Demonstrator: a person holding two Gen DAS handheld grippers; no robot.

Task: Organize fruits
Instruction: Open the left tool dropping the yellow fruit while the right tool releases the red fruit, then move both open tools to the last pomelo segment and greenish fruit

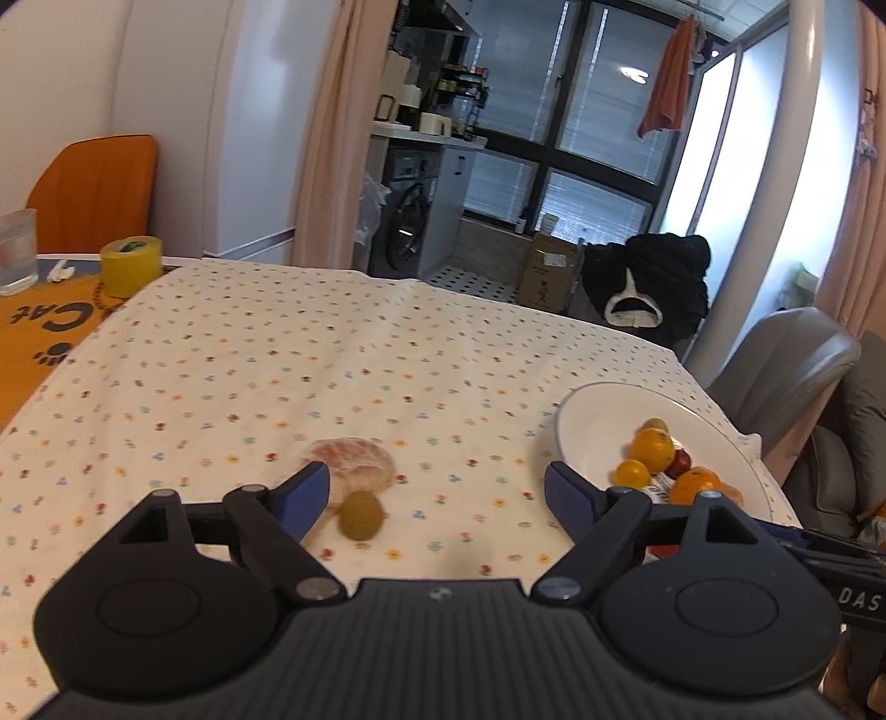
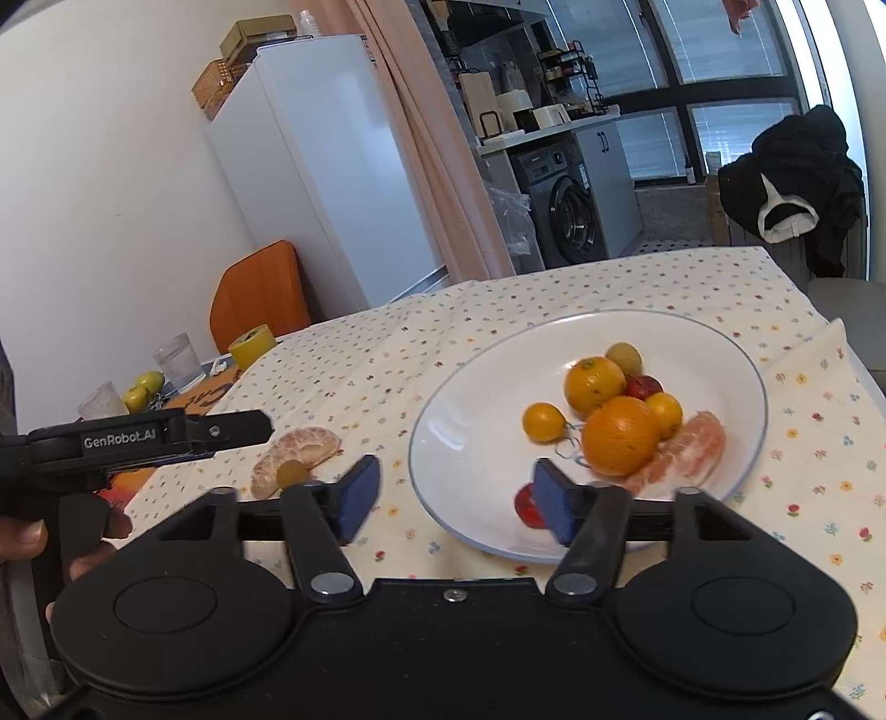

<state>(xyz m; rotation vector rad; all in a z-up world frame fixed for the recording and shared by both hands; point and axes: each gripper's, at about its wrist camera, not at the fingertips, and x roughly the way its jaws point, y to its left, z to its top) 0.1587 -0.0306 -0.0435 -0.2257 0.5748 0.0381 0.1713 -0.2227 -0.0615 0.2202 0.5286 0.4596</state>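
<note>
While both tools, left tool [image 1: 437, 493] and right tool [image 2: 457, 501], gape empty: green fruit [image 1: 361, 515], at 11 o'clock of the left tool; small, light, firm-looking, likely to roll; grip across middle.

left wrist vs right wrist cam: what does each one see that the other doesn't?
Only left wrist: the orange towel hanging at the window, and the cardboard box on the floor.
Only right wrist: two green apples past the glass, boxes atop the fridge, and the left gripper from the side.
Both: the white plate of fruit, the peeled citrus half with a small green fruit on the tablecloth, and the yellow tape roll.
</note>
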